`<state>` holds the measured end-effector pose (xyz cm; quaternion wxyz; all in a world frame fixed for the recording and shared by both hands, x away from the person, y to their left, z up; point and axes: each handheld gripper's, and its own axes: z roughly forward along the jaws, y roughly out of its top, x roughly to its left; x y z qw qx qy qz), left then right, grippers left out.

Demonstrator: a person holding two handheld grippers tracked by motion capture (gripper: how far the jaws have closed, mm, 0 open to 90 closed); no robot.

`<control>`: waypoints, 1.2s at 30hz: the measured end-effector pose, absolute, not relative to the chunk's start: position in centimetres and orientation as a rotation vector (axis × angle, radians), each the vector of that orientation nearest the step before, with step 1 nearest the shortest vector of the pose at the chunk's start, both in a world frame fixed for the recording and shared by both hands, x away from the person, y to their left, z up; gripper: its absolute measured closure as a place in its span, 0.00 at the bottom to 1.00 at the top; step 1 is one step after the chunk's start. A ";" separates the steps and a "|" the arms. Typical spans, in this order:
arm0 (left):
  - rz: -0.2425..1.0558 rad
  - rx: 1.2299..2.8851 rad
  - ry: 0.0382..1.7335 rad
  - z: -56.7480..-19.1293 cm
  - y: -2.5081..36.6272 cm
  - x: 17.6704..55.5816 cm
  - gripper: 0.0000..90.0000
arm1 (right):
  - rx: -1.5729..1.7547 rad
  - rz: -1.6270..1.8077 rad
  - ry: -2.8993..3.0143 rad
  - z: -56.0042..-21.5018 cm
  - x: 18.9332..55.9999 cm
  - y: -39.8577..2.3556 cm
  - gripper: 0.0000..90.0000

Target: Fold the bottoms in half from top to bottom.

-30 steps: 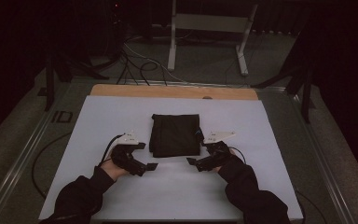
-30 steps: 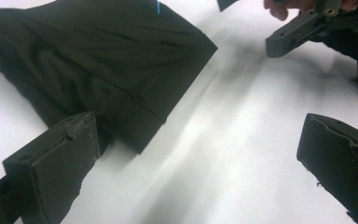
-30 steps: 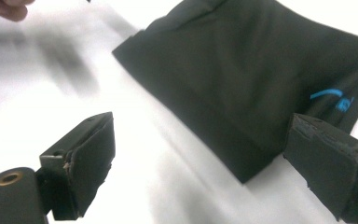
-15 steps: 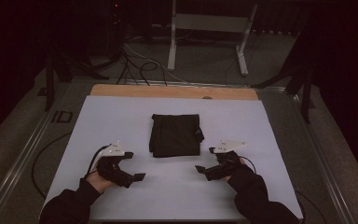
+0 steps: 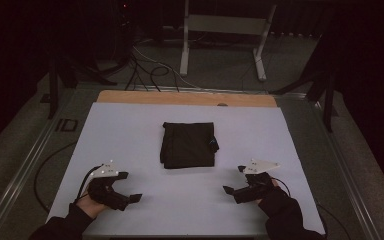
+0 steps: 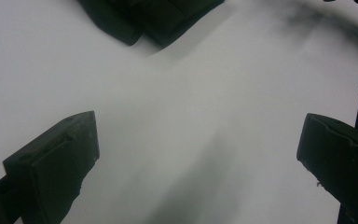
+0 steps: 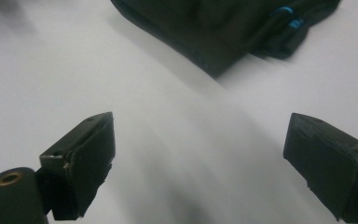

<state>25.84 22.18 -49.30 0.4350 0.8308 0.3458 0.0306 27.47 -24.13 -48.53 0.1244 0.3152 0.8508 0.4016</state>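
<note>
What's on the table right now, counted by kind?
Folded black cloth: 1
Handheld grippers: 2, the left gripper and the right gripper, both open, both apart from the cloth
Total: 3

L tongs (image 5: 128, 186) low near L front, jaws wide apart, nothing btwn them. R tongs (image 5: 235, 180) near R front, jaws also spread, empty. Both point inward, well apart. Forearms in dark sleeves enter from bottom.
</note>
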 end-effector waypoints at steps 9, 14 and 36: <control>0.124 2.078 0.904 -49.0 22.9 24.5 0.00 | 0.953 1.125 2.450 -48.8 26.1 -26.6 0.10; 0.153 2.073 0.916 -49.0 23.2 24.3 0.00 | 1.012 1.105 2.423 -49.1 25.2 -28.1 0.10; 0.124 2.038 0.870 -49.0 22.1 24.2 0.00 | 0.990 1.110 2.411 -49.4 25.8 -27.5 0.10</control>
